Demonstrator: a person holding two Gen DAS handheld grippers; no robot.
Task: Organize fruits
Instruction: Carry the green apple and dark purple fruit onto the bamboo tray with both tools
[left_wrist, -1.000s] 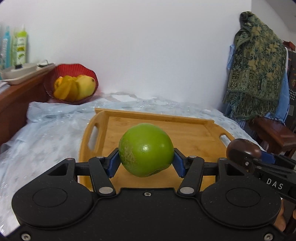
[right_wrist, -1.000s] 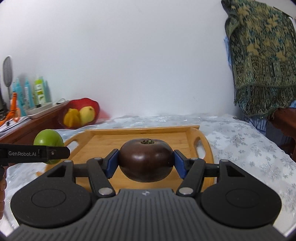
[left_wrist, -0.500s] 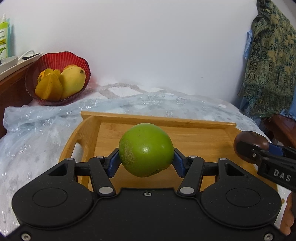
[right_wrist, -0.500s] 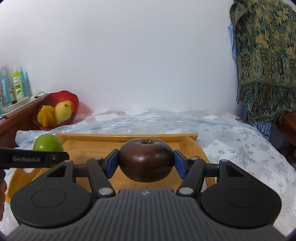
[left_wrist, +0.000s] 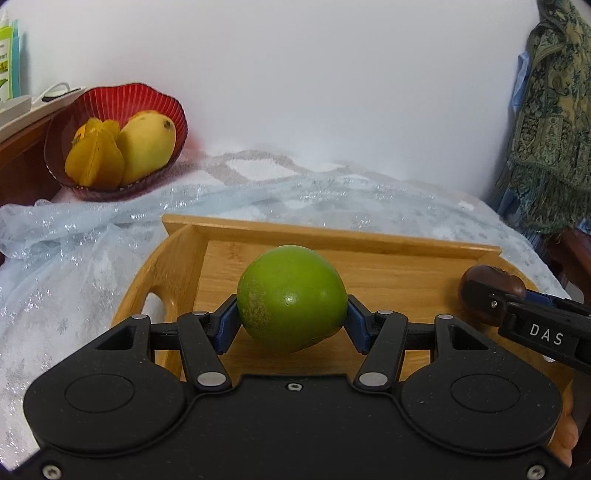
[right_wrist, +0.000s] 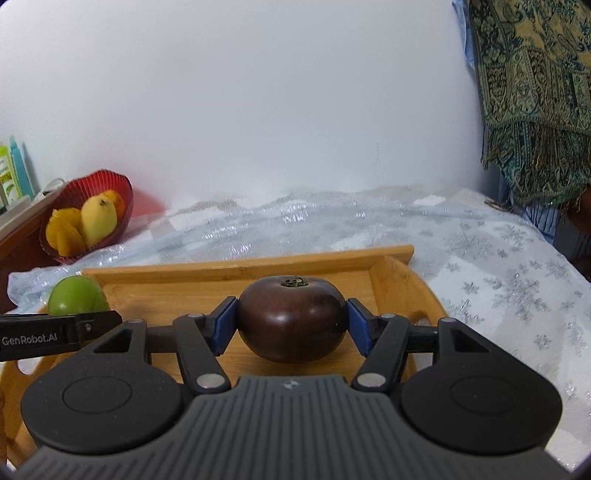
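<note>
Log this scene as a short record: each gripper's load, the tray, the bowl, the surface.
left gripper: shut on green fruit, held above tray
right gripper: shut on dark fruit, stem up, held above tray
tray: wooden, cut-out handles at its ends, no fruit visibly resting in it
bowl: red, beyond tray to the left, holds yellow fruits
surface: pale blue cloth with snowflake print

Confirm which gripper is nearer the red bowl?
Left. Left gripper is on the tray's bowl side; right gripper is farther from the red bowl.
</note>
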